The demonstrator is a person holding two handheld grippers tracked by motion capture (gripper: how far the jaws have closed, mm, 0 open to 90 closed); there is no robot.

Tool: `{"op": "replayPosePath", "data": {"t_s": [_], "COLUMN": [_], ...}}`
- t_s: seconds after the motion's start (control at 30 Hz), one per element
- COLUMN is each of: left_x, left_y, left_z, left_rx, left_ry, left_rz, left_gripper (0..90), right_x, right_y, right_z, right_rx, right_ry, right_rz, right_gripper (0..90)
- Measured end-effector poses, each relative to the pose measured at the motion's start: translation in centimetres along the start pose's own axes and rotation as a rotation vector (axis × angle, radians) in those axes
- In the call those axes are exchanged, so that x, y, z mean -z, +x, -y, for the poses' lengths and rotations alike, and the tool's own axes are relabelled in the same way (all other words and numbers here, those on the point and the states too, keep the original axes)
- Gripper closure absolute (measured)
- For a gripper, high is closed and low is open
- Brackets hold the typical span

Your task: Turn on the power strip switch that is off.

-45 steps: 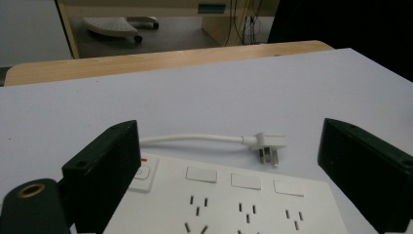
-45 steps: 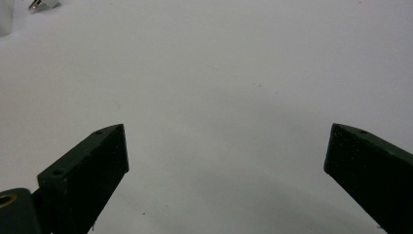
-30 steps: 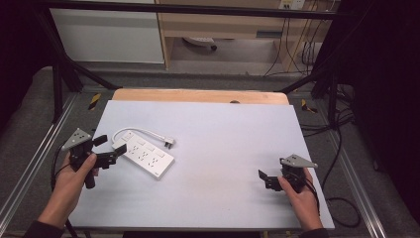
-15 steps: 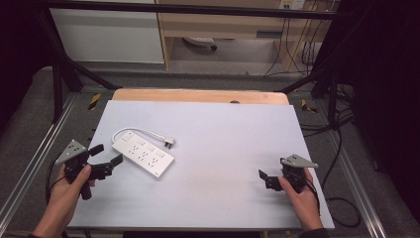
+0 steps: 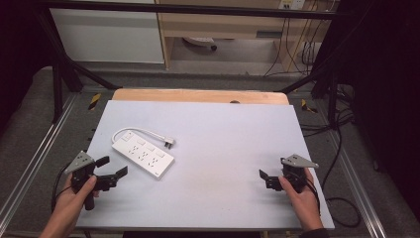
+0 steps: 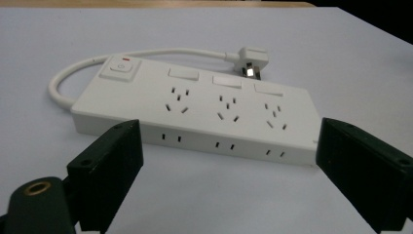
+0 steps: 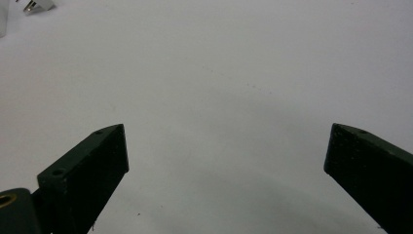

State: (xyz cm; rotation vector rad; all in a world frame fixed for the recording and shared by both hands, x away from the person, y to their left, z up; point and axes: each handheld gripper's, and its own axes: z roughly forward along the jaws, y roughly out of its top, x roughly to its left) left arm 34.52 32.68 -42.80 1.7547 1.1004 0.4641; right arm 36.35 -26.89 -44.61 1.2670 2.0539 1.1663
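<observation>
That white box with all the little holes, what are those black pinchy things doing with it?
A person holds a gripper in each hand. The left gripper is open and points at the white power strip lying flat on the table, close by but not touching it. Its cord curls behind it. The right gripper is open too, far off to the side.

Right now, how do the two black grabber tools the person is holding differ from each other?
The left gripper sits close to the white power strip and points at it, its jaws framing the strip in the left gripper view; the right gripper is far from it, over bare table. The left gripper is aimed up and to the right in the high view, the right gripper toward the left. Both are open, hand-held and hold nothing.
</observation>
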Motion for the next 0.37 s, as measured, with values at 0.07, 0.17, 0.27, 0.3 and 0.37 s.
{"op": "replayPosePath", "data": {"t_s": [0.07, 0.17, 0.27, 0.3, 0.37], "left_x": [-0.4, -1.2, -1.8, -2.0, -2.2], "left_y": [-0.3, -0.8, -1.2, -1.4, -1.5], "left_z": [0.3, 0.9, 1.2, 1.3, 1.3], "left_rx": [-0.011, -0.034, -0.065, -0.075, -0.094], "left_ry": [0.025, 0.064, 0.105, 0.12, 0.13], "left_rz": [0.01, 0.022, 0.025, 0.023, 0.02], "left_gripper": [10.5, 10.7, 10.5, 10.5, 10.5], "right_x": [0.0, 0.0, 0.0, 0.0, 0.0], "right_y": [0.0, 0.0, 0.0, -0.1, -0.1], "right_z": [0.0, 0.0, 0.1, 0.1, 0.1], "right_rx": [0.0, -0.001, -0.003, -0.001, 0.0], "right_ry": [0.0, 0.001, 0.005, 0.006, 0.005], "right_rz": [0.001, 0.002, 0.003, 0.004, 0.006], "right_gripper": [2.7, 2.7, 2.7, 2.7, 2.7]}}
